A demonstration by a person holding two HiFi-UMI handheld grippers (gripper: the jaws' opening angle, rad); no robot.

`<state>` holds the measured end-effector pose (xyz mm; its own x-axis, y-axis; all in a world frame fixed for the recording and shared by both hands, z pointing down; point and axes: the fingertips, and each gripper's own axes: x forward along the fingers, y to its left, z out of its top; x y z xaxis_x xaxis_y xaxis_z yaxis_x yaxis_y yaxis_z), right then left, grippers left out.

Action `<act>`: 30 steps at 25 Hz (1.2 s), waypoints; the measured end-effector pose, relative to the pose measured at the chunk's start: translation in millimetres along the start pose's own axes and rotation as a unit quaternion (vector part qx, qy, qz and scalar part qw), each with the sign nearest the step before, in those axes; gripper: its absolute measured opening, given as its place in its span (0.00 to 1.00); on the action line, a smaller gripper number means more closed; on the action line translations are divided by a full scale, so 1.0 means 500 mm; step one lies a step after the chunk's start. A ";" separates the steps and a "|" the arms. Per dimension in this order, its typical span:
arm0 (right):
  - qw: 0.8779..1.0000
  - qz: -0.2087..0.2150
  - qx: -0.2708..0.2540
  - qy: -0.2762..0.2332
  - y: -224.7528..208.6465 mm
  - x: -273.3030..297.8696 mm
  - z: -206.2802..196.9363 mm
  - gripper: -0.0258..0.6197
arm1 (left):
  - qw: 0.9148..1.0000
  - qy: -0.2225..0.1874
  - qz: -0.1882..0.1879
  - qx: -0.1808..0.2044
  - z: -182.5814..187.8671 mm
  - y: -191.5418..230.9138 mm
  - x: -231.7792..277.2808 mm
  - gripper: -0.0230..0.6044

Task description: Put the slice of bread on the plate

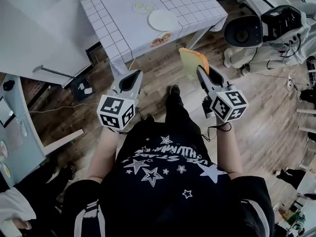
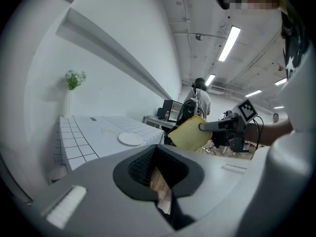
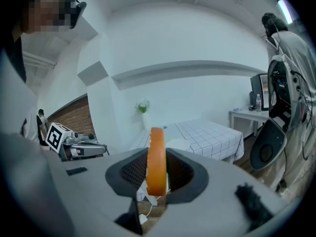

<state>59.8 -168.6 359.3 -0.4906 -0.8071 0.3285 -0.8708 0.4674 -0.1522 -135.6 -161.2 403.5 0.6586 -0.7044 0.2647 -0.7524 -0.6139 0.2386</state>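
Note:
A slice of bread [image 1: 192, 61] with an orange crust stands on edge between the jaws of my right gripper [image 1: 201, 72], which is shut on it; in the right gripper view the bread [image 3: 157, 157] fills the gap. The slice hangs over the wooden floor, short of the table. On the checked tablecloth lies the empty white plate [image 1: 163, 19], also seen as the plate [image 2: 130, 139] in the left gripper view. My left gripper [image 1: 133, 79] is level with the right one, to its left. Its jaws stand a narrow gap apart with nothing between them.
The table [image 1: 123, 28] with the checked cloth stands ahead; it also bears a dish of food [image 1: 161, 39] near its front edge and a small plate [image 1: 143, 6] further back. A white and black machine [image 1: 266, 28] stands right. A flower vase [image 2: 71, 83] sits at the table's far end.

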 end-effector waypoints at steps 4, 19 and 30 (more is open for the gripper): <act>1.000 0.020 -0.001 -0.009 -0.029 0.054 0.025 0.19 | 1.000 0.007 0.020 0.002 0.006 0.028 0.026 0.05; 0.990 0.134 -0.030 0.016 -0.192 0.302 0.117 0.19 | 0.988 0.007 0.149 -0.027 0.076 0.112 0.187 0.05; 0.964 0.224 -0.137 0.047 -0.259 0.409 0.112 0.19 | 0.968 -0.016 0.247 -0.038 0.113 0.101 0.275 0.05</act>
<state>70.7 -414.5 394.2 -0.7996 -0.4710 0.3724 -0.5247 0.8497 -0.0519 -83.5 -308.9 399.2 0.2162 -0.9167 0.3361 -0.9723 -0.1710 0.1591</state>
